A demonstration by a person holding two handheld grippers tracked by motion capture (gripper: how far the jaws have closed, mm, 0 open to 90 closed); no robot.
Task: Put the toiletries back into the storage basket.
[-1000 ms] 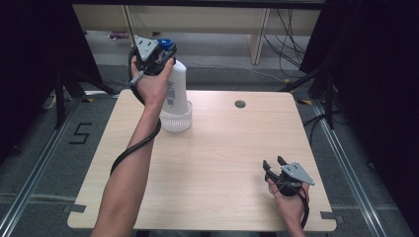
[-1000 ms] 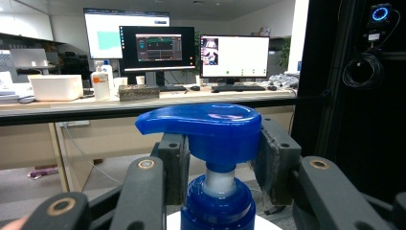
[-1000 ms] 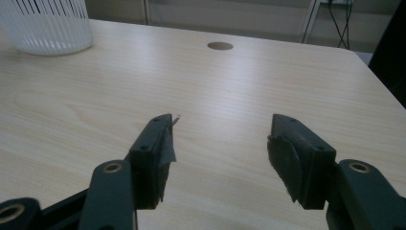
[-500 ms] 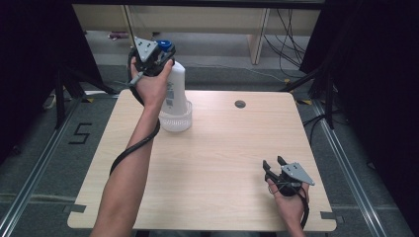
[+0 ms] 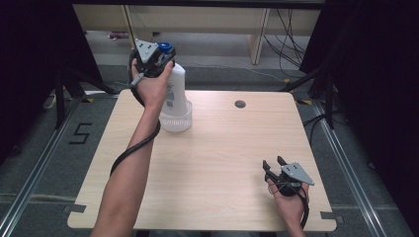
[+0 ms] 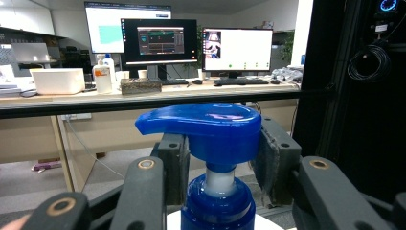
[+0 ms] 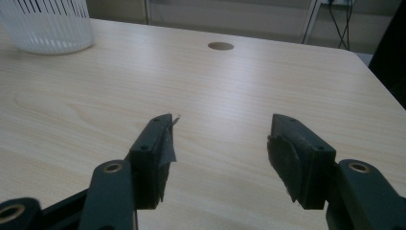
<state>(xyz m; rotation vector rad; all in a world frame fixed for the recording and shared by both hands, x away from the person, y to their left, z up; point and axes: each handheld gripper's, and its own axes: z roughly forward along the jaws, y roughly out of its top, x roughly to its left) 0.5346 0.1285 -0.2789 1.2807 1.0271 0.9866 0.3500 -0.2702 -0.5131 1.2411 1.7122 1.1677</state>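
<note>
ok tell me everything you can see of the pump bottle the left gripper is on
The pump bottle is white, plastic-looking, with a label on its side, a blue collar and a glossy blue pump head whose spout points left in the left gripper view. It stands upright in a clear ribbed cup at the table's far left. The left gripper has its jaws on either side of the pump head.

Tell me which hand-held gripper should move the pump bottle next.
Left. The left hand-held gripper already has its jaws either side of the pump bottle's blue pump head, above the white basket. The right hand-held gripper sits open at the table's near right corner, far away.
</note>
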